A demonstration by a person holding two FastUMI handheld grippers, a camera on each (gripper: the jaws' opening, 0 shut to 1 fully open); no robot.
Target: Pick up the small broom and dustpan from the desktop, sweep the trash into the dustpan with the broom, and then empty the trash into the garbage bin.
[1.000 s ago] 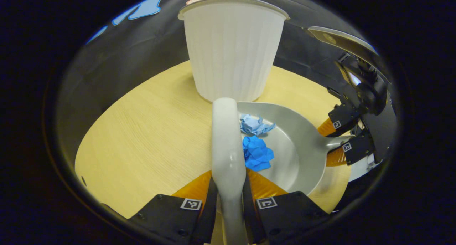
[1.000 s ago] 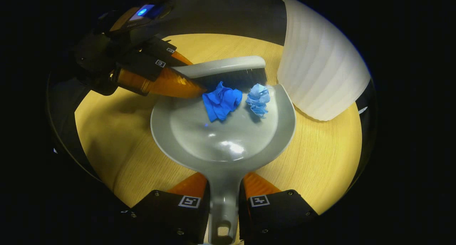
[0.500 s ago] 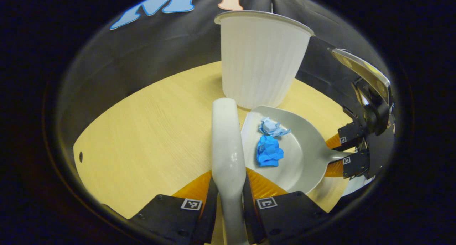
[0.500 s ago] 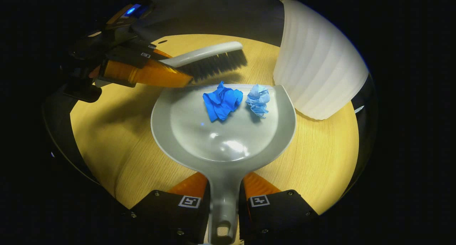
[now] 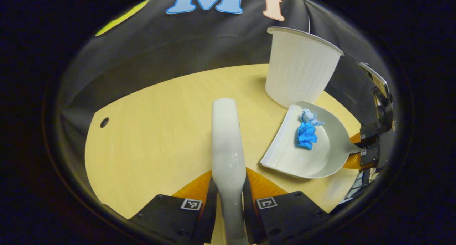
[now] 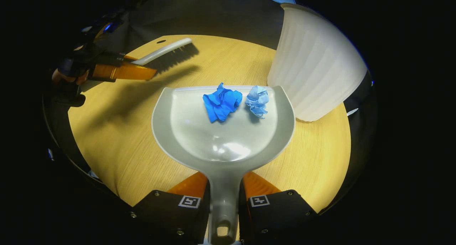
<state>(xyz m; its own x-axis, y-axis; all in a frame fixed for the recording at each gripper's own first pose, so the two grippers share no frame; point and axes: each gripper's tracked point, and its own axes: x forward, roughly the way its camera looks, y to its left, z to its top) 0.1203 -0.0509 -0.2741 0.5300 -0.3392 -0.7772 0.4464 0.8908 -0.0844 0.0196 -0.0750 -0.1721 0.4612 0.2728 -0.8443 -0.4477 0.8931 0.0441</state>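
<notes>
The right gripper (image 6: 223,202) fingers clamp the stiff, light dustpan (image 6: 223,138) by its handle over the worktop (image 6: 117,131), 2 loose paper wads (image 6: 221,105) inside, while the left gripper (image 5: 228,204) grips the broom (image 5: 227,141).

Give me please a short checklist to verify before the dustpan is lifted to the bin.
1. Both paper balls, dark blue and light blue, lie inside the dustpan: ok.
2. Right gripper shut on the dustpan handle: ok.
3. Broom, held by the left gripper, is away from the dustpan: ok.
4. Bin stands upright beside the dustpan: ok.
5. No trash left on the table: ok in the visible part.
6. Bin has room inside: cannot tell.
</notes>
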